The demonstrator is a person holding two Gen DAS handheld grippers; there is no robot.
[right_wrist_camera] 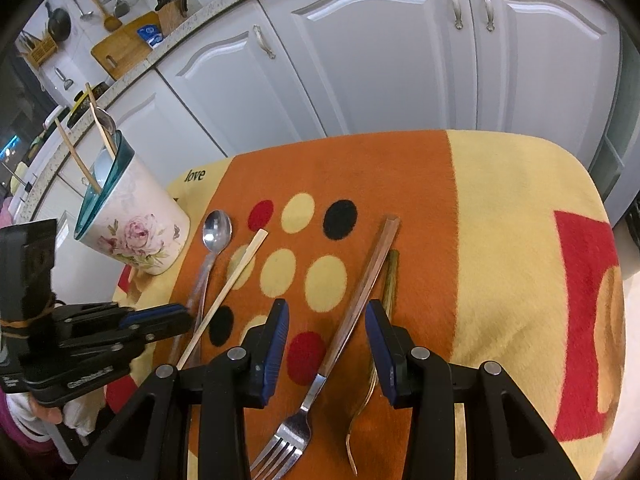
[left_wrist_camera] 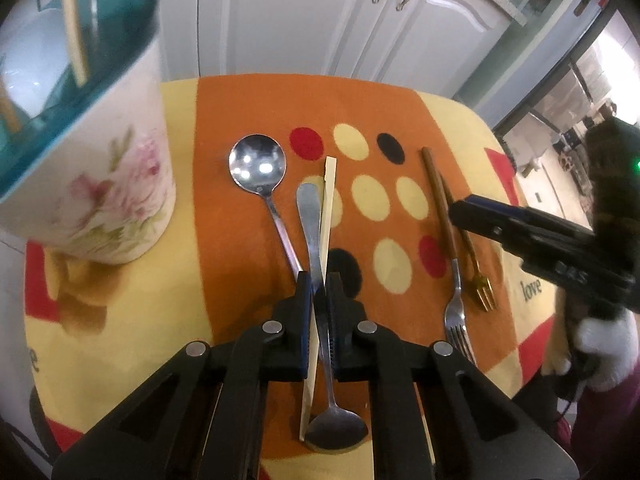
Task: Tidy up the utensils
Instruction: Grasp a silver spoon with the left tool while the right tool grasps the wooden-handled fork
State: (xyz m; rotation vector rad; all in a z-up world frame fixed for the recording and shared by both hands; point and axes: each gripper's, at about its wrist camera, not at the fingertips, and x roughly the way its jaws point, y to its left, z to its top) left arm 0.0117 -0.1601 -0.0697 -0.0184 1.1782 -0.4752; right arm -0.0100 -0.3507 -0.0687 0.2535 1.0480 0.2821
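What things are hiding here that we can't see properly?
- Left wrist view: the floral utensil holder with teal rim is blurred and cut off by the left edge, so its contents are unclear.
- Left wrist view: whether the left gripper pinches the steel spoon, the pale chopstick, or both.
- Right wrist view: the gold fork lies partly behind the right gripper's finger.

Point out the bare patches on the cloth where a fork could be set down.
Free: the yellow band right of the forks, out to the red block, and the orange strip beyond the dots. Crowded: between the holder and forks, where spoons and a chopstick lie.
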